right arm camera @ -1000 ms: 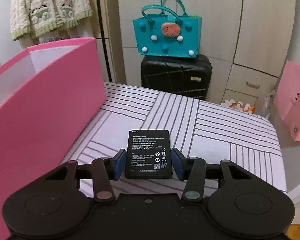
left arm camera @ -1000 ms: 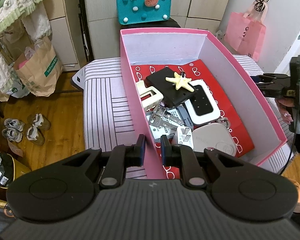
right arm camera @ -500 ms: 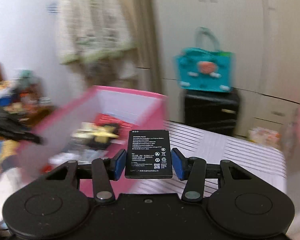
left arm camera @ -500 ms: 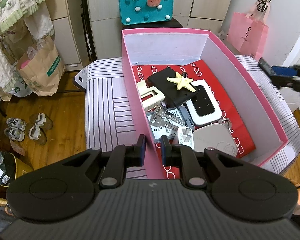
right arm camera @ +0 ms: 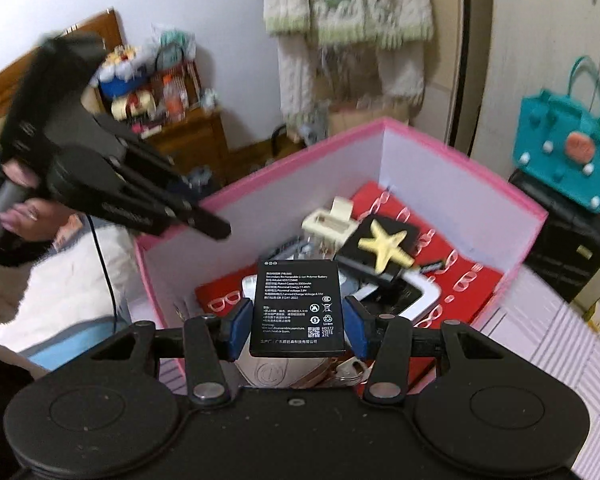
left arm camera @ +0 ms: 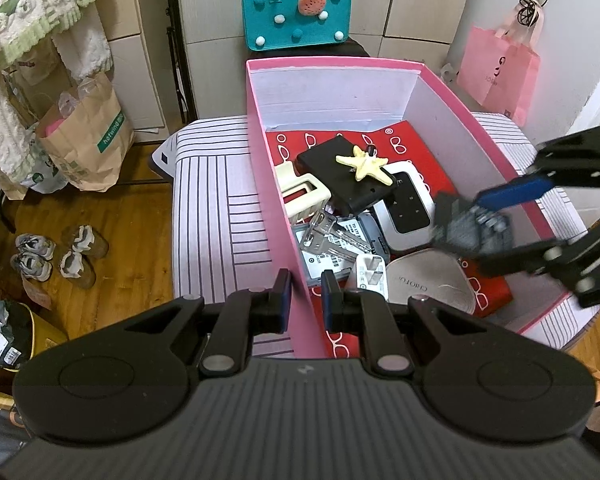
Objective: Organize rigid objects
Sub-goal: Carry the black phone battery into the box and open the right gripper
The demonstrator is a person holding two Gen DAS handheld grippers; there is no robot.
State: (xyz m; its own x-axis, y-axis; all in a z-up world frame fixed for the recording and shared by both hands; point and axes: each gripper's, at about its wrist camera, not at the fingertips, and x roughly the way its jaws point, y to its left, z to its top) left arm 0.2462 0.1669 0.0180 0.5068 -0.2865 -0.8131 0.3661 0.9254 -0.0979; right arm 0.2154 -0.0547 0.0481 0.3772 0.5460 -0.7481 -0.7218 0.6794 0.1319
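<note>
Flat black rectangular battery (right arm camera: 297,307) sits clamped in the right gripper (right arm camera: 297,322), above the pink cardboard box (left arm camera: 278,216) of gadgets; only dropping remains. Left gripper (left arm camera: 303,294) pinches the box wall.

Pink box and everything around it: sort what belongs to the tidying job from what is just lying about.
Part of the job:
- pink box, its wall gripped by the left gripper
- phone battery, held in the right gripper above the box
- starfish, keys, white charger inside

Lying about:
- teal bag
- pink bag
- shoes
</note>
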